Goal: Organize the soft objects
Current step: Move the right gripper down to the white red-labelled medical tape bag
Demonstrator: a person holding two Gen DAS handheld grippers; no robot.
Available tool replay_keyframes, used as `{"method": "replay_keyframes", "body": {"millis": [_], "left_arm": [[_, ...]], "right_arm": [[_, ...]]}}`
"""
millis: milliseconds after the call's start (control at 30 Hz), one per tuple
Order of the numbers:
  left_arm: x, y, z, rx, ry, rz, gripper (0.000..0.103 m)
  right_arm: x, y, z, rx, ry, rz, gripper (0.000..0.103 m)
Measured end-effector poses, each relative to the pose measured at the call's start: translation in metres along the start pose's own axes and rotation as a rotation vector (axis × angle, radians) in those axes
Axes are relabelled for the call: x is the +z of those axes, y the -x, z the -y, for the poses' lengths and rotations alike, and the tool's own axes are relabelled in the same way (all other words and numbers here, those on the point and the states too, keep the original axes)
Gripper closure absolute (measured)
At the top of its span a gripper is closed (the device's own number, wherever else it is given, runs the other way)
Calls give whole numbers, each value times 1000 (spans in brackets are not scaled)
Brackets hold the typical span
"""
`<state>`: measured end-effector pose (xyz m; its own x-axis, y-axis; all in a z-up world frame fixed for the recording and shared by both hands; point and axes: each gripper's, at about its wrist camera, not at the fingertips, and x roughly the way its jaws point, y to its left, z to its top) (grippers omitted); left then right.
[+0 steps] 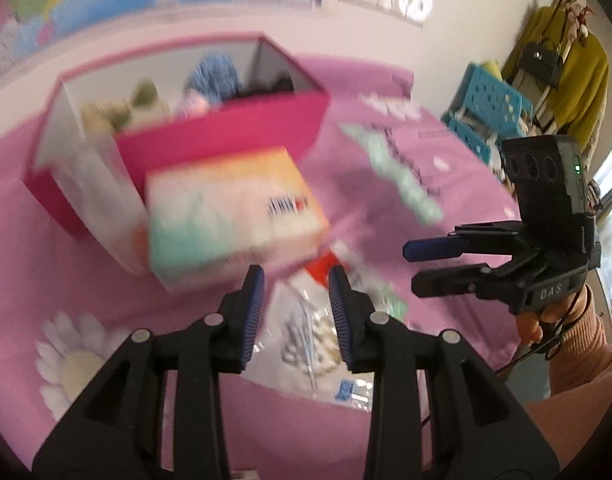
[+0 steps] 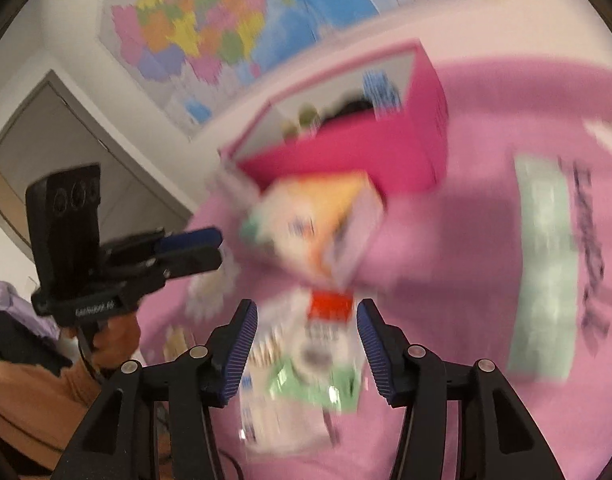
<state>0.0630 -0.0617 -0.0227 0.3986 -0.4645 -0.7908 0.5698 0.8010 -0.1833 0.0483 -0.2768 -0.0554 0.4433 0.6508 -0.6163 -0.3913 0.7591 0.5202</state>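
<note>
Both claws stand apart and hold nothing. The left claw and the wider right claw hover above a clear packet lying on the pink bed, beside a tissue box and a pink box.

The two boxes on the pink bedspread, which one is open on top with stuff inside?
The pink box, the bigger one farther back, is open, with blurred soft items inside. The pastel box in front of it is closed.
</note>
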Motion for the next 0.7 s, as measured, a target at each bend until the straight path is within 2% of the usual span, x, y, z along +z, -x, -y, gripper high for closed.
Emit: {"method": "replay_keyframes", "body": {"millis": [200, 300, 533, 633, 700], "left_arm": [[-25, -16, 9, -46, -2, -69, 68], [-33, -15, 7, -42, 15, -77, 68], [-49, -7, -21, -11, 116, -84, 68], [-56, -3, -31, -3, 155, -83, 68], [-60, -3, -34, 1, 173, -86, 68]], "right_arm": [[-27, -15, 4, -16, -35, -59, 50], [-34, -22, 3, -10, -47, -76, 49], [-37, -47, -25, 111, -12, -109, 48], [-38, -60, -38, 190, -5, -128, 48], [-35, -66, -44, 200, 9, -134, 49]]}}
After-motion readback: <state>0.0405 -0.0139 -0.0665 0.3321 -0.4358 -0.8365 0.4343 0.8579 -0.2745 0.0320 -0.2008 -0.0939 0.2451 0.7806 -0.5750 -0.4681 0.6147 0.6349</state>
